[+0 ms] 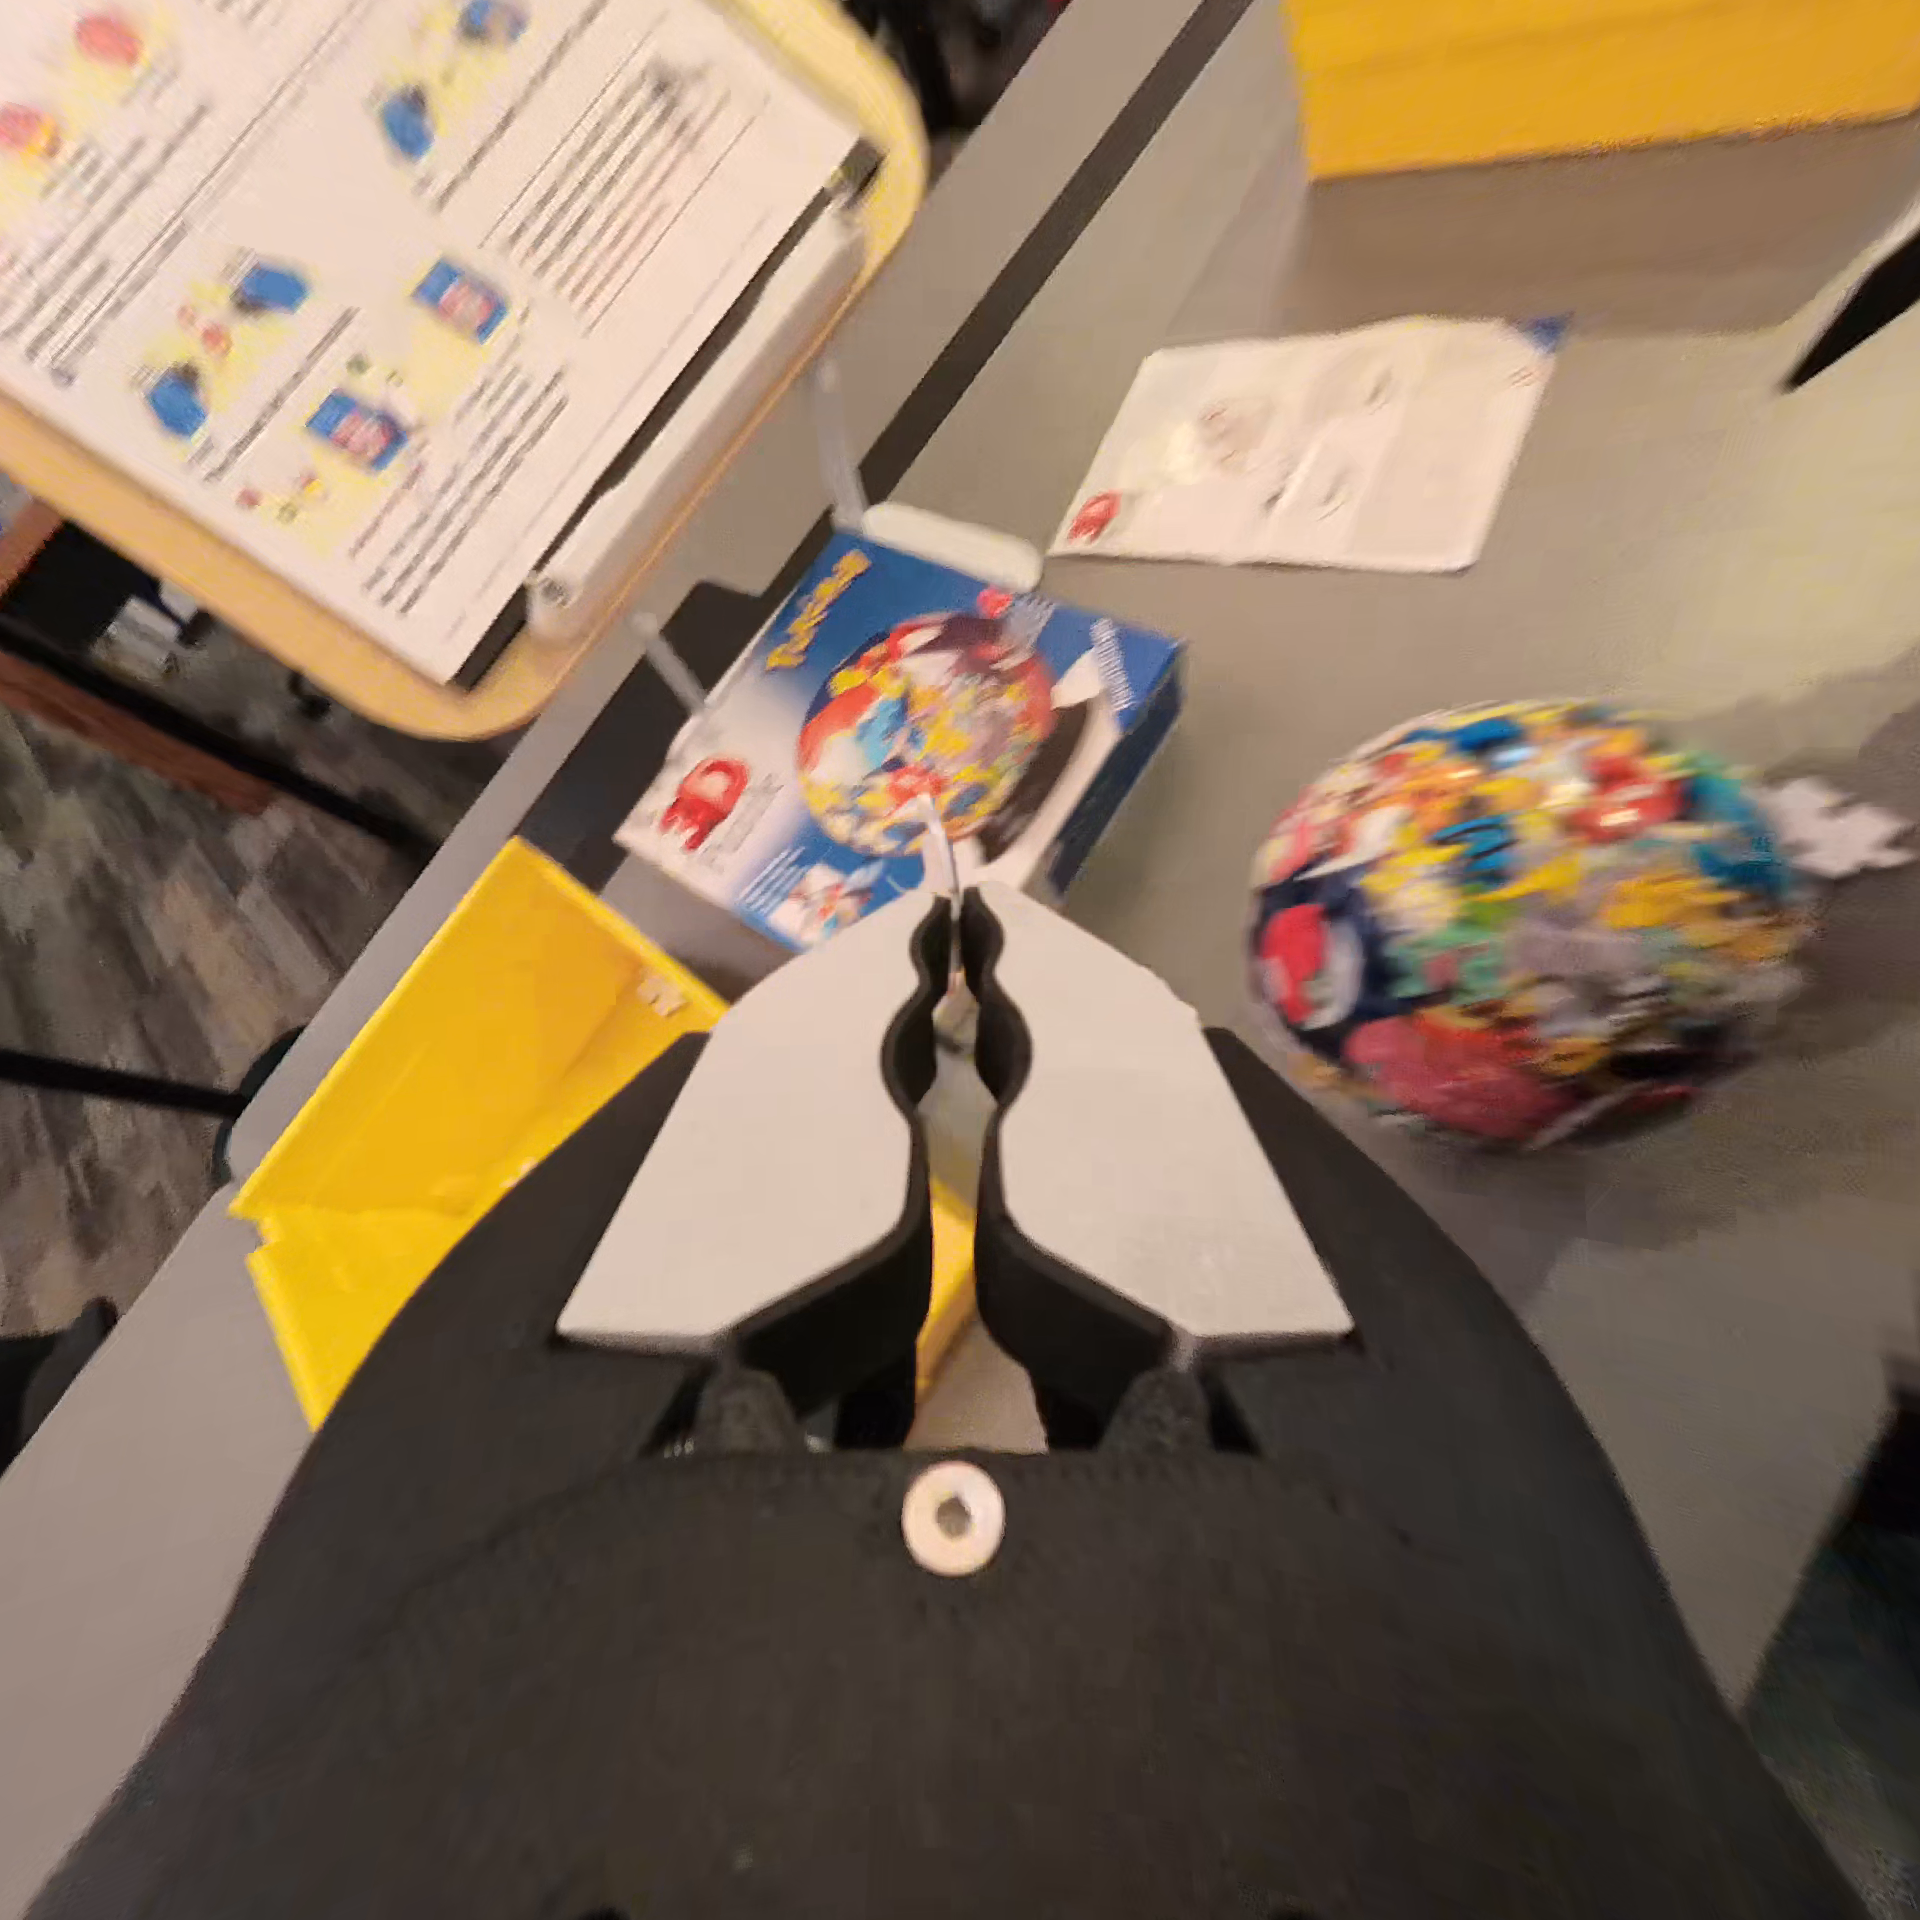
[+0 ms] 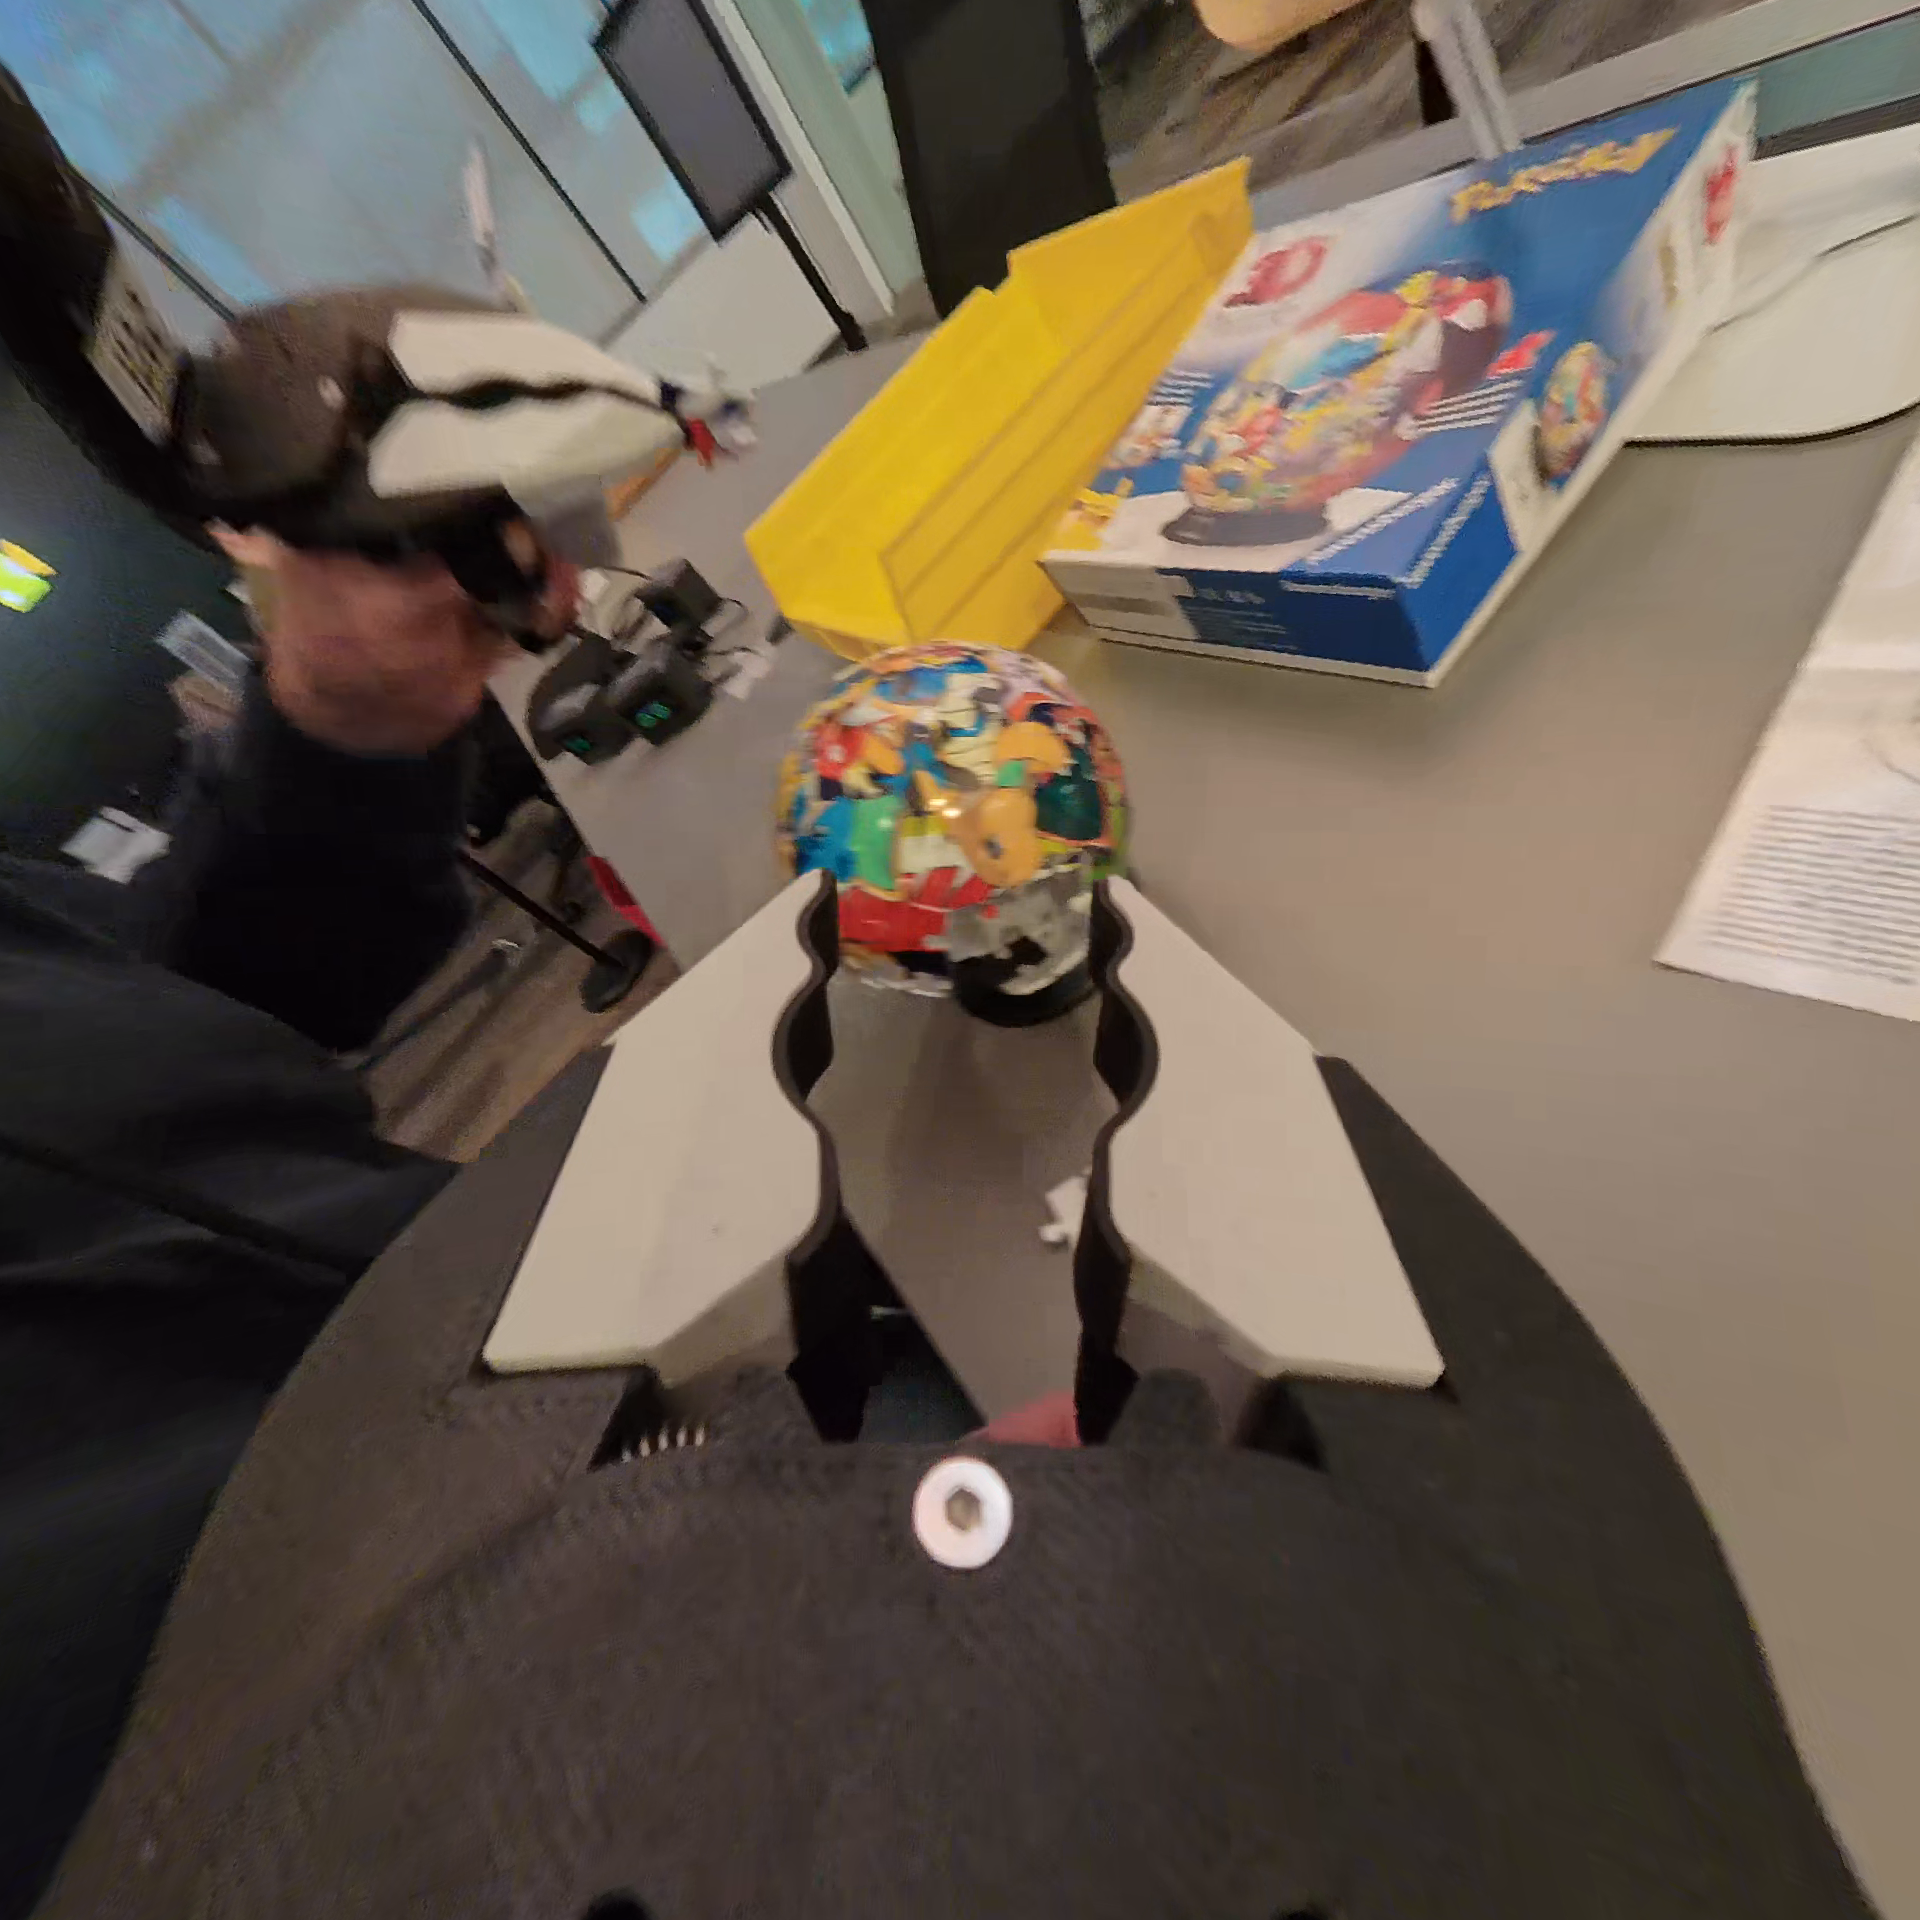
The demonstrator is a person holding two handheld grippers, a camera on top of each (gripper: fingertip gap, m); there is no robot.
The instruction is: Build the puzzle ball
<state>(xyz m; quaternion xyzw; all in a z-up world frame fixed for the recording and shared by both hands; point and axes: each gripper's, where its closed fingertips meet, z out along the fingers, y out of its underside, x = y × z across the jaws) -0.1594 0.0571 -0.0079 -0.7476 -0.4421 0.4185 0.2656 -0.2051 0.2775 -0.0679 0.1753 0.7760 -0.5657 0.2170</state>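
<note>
In the left wrist view, the left gripper [image 1: 957,902] is pinched closed on a thin puzzle piece [image 1: 947,854], seen edge-on and poking past the tips. The puzzle ball [image 1: 1522,925], blurred and crowded with bright cartoon colours, sits on the grey table [image 1: 1558,1299] ahead and to the right.

In the right wrist view, the right gripper [image 2: 961,906] is spread wide and empty, the mostly built ball just beyond its tips on a black stand [image 2: 1023,997].

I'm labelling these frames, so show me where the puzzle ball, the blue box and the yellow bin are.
puzzle ball [image 2: 951,810]: right wrist view, middle of its colourful shell.
blue box [image 2: 1382,457]: right wrist view, its printed top face.
yellow bin [image 1: 457,1081]: left wrist view, its inner wall.
</note>
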